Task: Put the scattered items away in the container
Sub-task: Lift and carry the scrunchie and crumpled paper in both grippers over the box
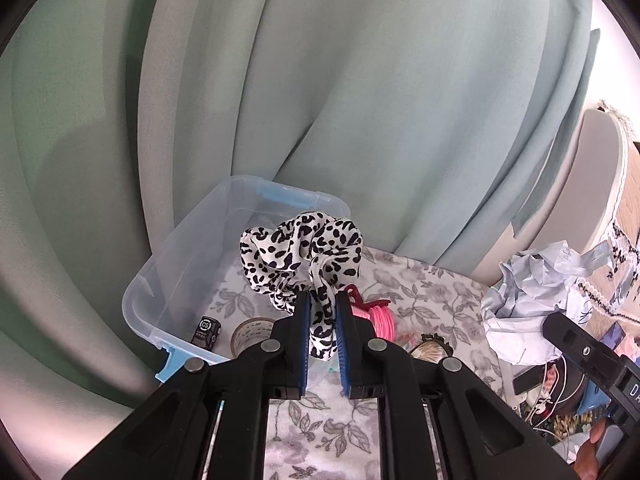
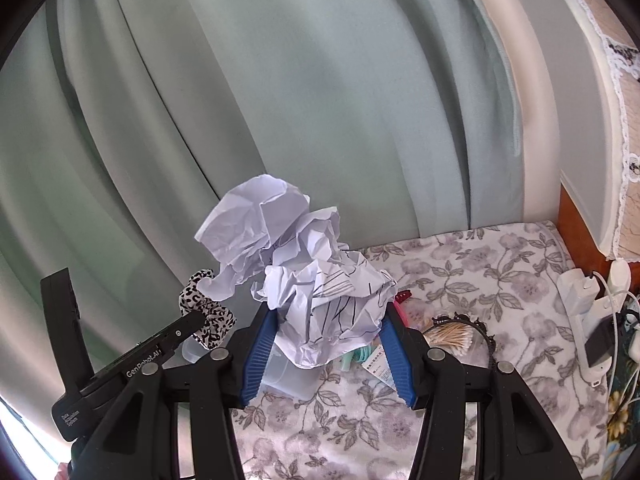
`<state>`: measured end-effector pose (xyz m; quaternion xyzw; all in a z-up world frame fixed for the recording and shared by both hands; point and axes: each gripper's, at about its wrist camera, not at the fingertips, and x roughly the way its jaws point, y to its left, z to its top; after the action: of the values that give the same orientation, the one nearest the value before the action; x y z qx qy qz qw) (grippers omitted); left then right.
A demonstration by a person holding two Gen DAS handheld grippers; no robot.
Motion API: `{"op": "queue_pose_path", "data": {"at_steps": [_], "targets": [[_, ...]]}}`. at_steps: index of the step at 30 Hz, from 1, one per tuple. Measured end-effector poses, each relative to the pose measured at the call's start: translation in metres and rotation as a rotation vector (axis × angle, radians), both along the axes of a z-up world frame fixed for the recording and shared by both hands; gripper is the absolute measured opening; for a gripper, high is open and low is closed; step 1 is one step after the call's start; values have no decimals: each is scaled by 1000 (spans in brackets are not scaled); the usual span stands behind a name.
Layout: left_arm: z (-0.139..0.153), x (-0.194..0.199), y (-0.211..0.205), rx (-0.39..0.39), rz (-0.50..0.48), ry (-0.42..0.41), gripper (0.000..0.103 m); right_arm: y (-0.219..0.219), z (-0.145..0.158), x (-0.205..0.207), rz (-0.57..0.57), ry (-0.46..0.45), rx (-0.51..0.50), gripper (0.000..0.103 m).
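Note:
My left gripper [image 1: 323, 308] is shut on a black-and-white leopard-print scrunchie [image 1: 304, 252], lifted above the near right corner of a clear plastic container [image 1: 168, 268] with blue clips. Inside the container lie a small black box [image 1: 206, 330] and a roll of tape [image 1: 252, 334]. My right gripper [image 2: 328, 320] is shut on a big ball of crumpled white paper [image 2: 312, 276], raised over the floral cloth [image 2: 460, 280]. The paper ball [image 1: 528, 300] and the right gripper show at the right of the left wrist view. The scrunchie [image 2: 206, 312] and the left gripper show at the left of the right wrist view.
On the floral cloth lie a pink thread spool [image 1: 380, 320], a bag of cotton swabs [image 2: 448, 336], a black headband [image 2: 480, 324], a teal item and a label [image 2: 380, 368]. A power strip with chargers and cables [image 2: 592, 312] lines the right edge. Green curtains [image 1: 320, 100] hang behind.

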<state>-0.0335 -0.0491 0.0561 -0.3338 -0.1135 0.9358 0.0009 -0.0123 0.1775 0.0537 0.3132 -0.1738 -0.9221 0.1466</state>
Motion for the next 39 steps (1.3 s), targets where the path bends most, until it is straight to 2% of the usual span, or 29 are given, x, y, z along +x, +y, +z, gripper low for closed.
{"op": "queue_pose_path", "data": {"at_steps": [15,19,24,30,39], "targets": [[-30,-4,-61,95,90,-44,12,-69,-16,-38,126,-82,74,55],[-33,-6,-72,115,94,-32,12,-89,-21,-48,175,-98,91,56],[-33,-12,-80,125,97,1,12,-111,-24,-60,226,-112,100,56],[-32,-29,-82,111,91,4,12,-128,-24,-80,256,-105,113,56],[-55,-39,-82,112,103,-69,12,-142,-34,-108,288,-127,94,57]]}}
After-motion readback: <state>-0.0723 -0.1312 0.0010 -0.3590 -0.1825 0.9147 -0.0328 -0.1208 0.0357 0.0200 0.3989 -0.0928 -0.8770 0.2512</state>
